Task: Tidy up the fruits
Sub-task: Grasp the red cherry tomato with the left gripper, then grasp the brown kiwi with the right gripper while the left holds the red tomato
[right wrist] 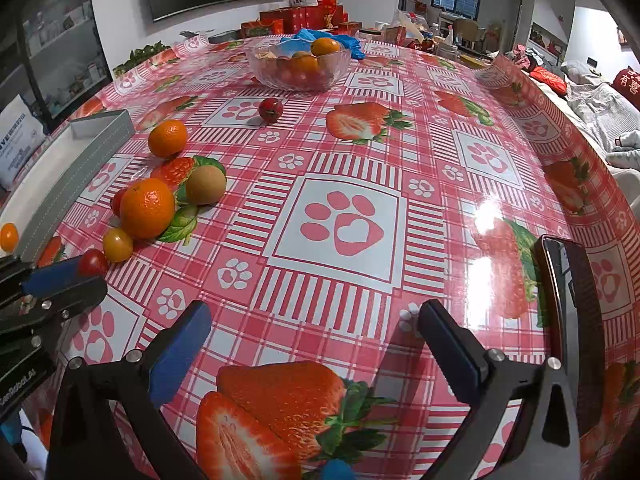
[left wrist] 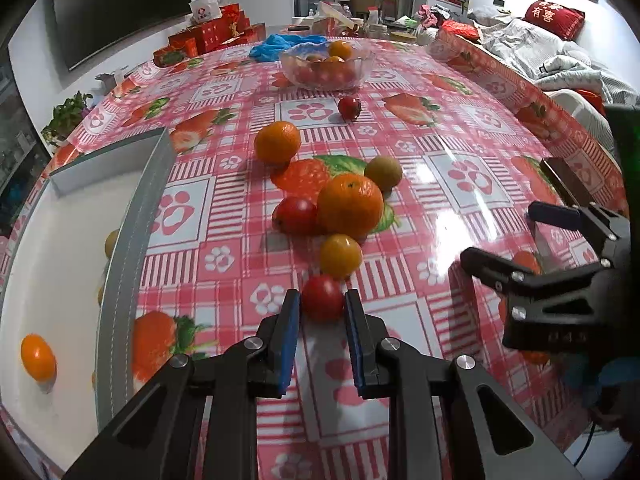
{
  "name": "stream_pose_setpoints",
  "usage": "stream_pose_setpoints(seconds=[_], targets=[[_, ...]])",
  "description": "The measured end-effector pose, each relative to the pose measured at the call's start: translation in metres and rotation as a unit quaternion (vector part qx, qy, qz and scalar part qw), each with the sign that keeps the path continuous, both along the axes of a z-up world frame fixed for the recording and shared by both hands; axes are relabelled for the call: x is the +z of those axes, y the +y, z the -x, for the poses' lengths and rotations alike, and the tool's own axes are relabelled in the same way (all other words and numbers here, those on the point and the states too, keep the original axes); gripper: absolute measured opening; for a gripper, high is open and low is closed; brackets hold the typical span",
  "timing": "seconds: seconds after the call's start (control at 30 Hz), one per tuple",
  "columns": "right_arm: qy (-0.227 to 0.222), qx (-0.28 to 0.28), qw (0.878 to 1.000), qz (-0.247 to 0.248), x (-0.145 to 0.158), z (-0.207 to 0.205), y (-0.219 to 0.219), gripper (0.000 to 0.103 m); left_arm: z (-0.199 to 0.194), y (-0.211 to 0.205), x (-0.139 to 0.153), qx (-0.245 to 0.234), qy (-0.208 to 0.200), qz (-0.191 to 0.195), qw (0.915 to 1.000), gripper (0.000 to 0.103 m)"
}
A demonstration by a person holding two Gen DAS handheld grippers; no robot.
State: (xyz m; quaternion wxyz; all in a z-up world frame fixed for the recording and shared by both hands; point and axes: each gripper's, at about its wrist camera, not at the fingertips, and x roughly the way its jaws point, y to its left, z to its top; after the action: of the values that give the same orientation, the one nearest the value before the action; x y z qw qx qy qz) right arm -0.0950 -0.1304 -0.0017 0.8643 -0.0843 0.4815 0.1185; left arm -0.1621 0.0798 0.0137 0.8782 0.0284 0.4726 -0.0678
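left gripper [left wrist: 322,309] clamps small red tomato [left wrist: 322,298] (glossy) | gray tray [left wrist: 132,236] edge just left | right gripper [right wrist: 316,334] spread, bare tablecloth [right wrist: 420,152] ahead

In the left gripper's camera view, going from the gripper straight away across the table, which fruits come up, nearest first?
Small red tomato between the left gripper pads → small yellow-orange tomato → large orange mandarin → brown kiwi → far red tomato → clear glass bowl of fruit.

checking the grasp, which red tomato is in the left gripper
The nearest red tomato, clamped between the left gripper pads just below the yellow tomato.
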Motion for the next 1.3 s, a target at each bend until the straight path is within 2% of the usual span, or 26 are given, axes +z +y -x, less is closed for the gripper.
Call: stream_pose_setpoints(seconds=[0.4,0.67,0.8,1.07,1.3], targets=[[0.0,0.0,1.0,0.0,0.0,0.0,0.0,0.103,-0.005,0.002,0.0,0.015,-0.002,-0.007,0.9999,0.024],[0.002,-0.001,1.0,0.001,0.0,0.0,0.0,0.103,-0.004,0.006,0.0,0.021,-0.005,0.012,0.9997,0.021],[0.017,-0.003,1.0,0.004,0.001,-0.002,0.004,0.103,0.003,0.009,0.0,0.024,-0.006,0.009,0.9997,0.021],[0.022,0.028,0.999,0.006,-0.001,-0.008,0.024,0.103,0.025,0.015,0.0,0.026,-0.008,-0.003,0.9996,0.021],[0.025,0.043,0.999,-0.007,0.001,-0.011,0.035,0.103,0.029,0.019,-0.001,0.035,-0.008,0.005,0.9994,0.021]])
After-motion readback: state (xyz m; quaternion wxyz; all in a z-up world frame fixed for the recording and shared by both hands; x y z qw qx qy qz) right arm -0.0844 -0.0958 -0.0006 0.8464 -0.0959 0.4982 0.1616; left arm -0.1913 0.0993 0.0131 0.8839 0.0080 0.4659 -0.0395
